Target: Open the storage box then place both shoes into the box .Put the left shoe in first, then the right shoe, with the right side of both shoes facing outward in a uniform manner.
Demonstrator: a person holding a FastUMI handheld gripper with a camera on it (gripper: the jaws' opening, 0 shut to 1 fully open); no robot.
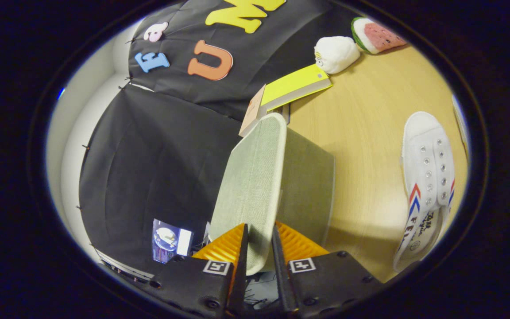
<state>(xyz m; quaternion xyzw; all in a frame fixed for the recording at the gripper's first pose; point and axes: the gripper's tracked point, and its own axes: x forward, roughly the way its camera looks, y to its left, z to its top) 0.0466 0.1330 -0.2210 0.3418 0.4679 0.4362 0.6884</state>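
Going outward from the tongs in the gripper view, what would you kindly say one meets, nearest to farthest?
Tongs shut on the box lid → yellow book → white plush → watermelon plush.

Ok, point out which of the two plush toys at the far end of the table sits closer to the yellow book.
The white plush toy: it lies right beside the yellow book, while the watermelon plush sits farther off. The fingers are clamped on the storage box lid.
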